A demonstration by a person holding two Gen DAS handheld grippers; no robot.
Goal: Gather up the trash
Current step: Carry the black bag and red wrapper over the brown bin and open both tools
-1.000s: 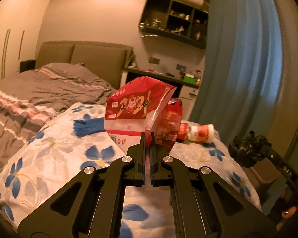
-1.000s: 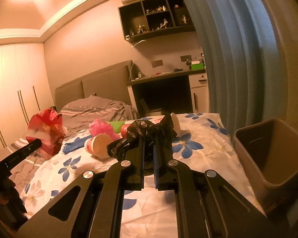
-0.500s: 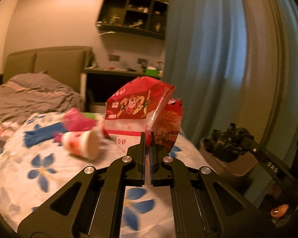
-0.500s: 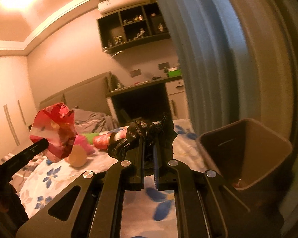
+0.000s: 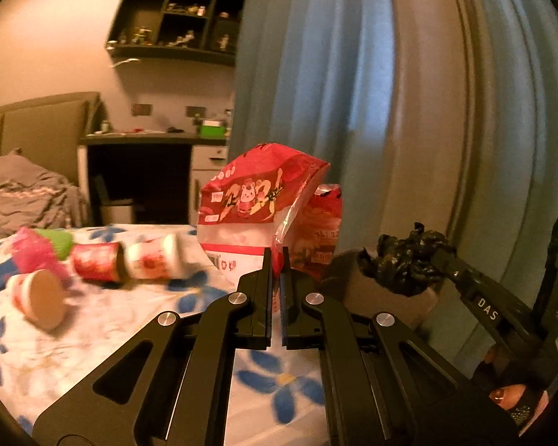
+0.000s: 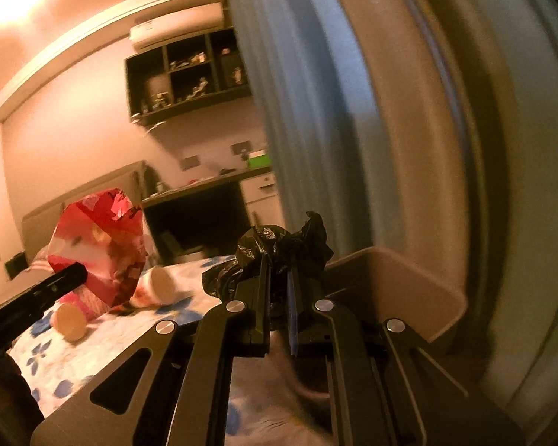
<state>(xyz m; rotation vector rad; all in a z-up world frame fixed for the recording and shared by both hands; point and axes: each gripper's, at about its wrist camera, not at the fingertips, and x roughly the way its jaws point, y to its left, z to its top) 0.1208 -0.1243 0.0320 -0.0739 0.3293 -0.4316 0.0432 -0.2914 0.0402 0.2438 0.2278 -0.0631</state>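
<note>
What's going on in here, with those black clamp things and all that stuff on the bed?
A person is clearing rubbish off the bed with a clamp tool in each hand. The left gripper is shut on a red snack bag; the right gripper is shut on a crumpled black plastic bag, close to the brown bin beside the bed. Several cups lie on the flowered cover.

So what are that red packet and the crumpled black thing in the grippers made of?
The red packet looks like glossy printed plastic film: it creases sharply and catches the light. The black lump seems thin, shiny plastic, probably a bin bag, judging by its fine crinkles.
</note>
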